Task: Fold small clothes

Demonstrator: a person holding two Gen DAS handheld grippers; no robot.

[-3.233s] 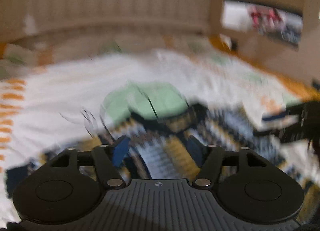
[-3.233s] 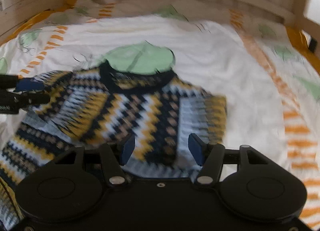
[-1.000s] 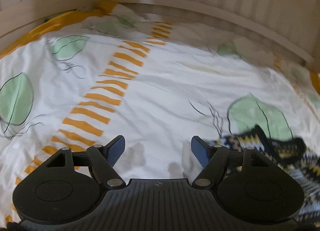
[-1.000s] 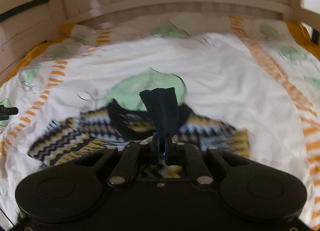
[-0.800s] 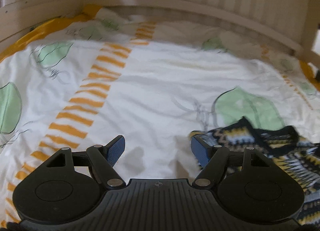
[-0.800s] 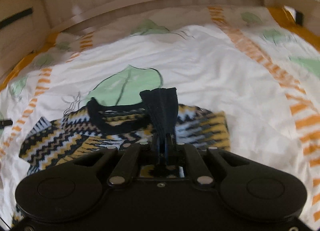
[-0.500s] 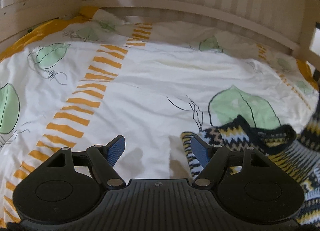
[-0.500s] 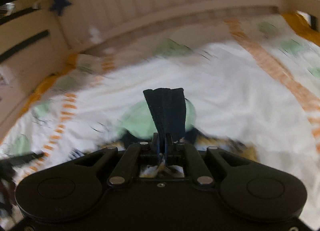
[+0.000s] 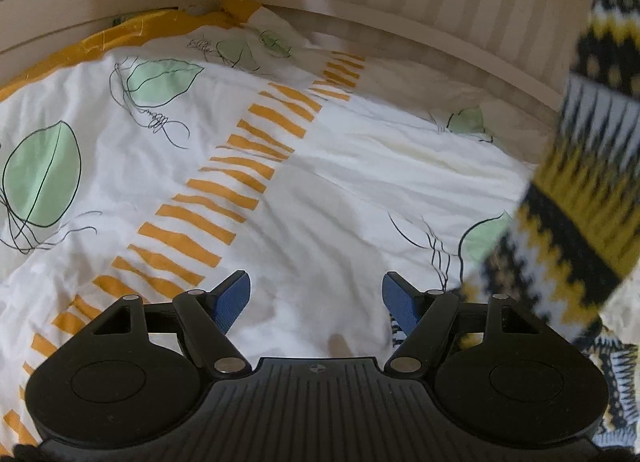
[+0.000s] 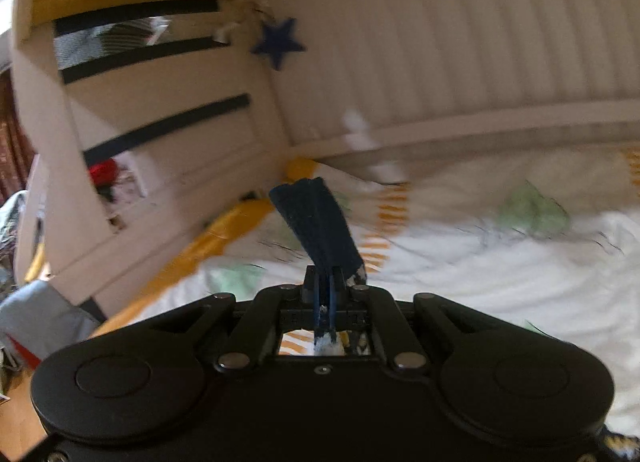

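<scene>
A small knitted sweater (image 9: 576,198) in navy, yellow and white zigzags hangs in the air at the right of the left wrist view, its lower part still on the bed. My right gripper (image 10: 326,282) is shut on its dark navy ribbed edge (image 10: 316,222), which sticks up between the closed fingers. My left gripper (image 9: 316,296) is open and holds nothing; it hovers over the white bedcover (image 9: 304,198), with the sweater just past its right finger (image 9: 400,300).
The bed has a white cover with green leaves and orange dashes and a yellow border (image 9: 120,32). A cream slatted headboard (image 10: 460,42) and side rail (image 10: 160,130) with a navy star (image 10: 278,42) enclose it. Clutter lies beyond the rail at far left.
My right gripper rose sharply and swung left with the sweater's edge, lifting the sweater off the bed. The left gripper shifted slightly and stayed open.
</scene>
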